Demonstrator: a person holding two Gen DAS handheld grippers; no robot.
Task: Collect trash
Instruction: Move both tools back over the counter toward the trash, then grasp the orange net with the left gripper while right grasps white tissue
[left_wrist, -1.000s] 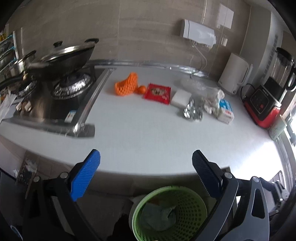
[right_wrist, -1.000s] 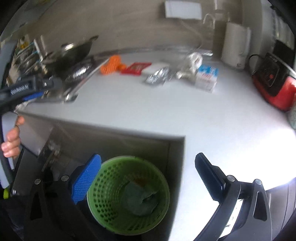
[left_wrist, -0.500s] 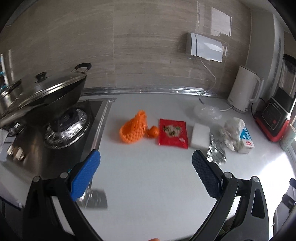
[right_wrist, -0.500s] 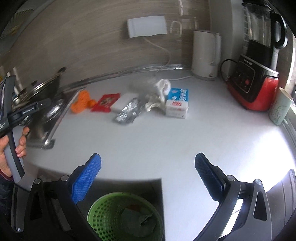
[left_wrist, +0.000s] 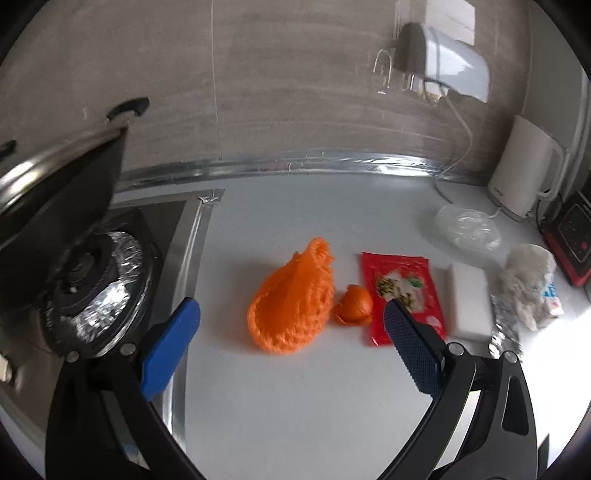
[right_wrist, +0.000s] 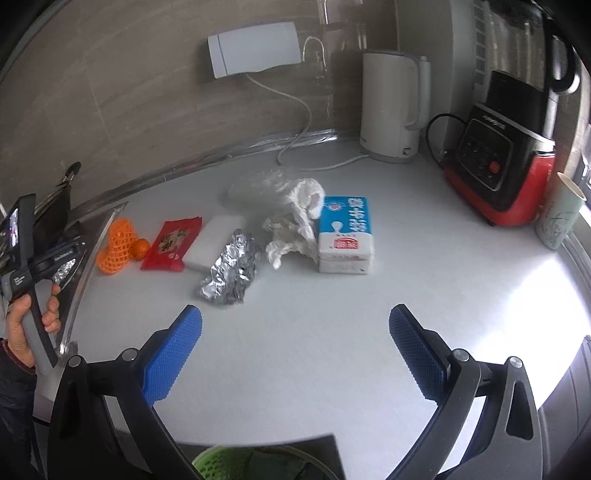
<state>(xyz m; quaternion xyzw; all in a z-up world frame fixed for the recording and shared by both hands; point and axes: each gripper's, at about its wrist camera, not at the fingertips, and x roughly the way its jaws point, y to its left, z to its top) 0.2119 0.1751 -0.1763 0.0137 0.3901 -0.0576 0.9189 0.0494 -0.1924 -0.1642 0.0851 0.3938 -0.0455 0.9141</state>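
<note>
Bare counter (right_wrist: 332, 314) before foil (right_wrist: 231, 273), carton (right_wrist: 345, 236); wok (left_wrist: 55, 192) left.

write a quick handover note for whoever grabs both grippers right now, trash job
Left gripper: open, empty, facing the orange foam net.
Right gripper: open, empty, facing the crumpled foil.
On the counter, left to right: net, orange peel, red packet, white block, foil, crumpled tissue, milk carton.
Green bin sits below the counter's front edge, something already inside.
Left: all listed trash; nothing is gripped.
</note>
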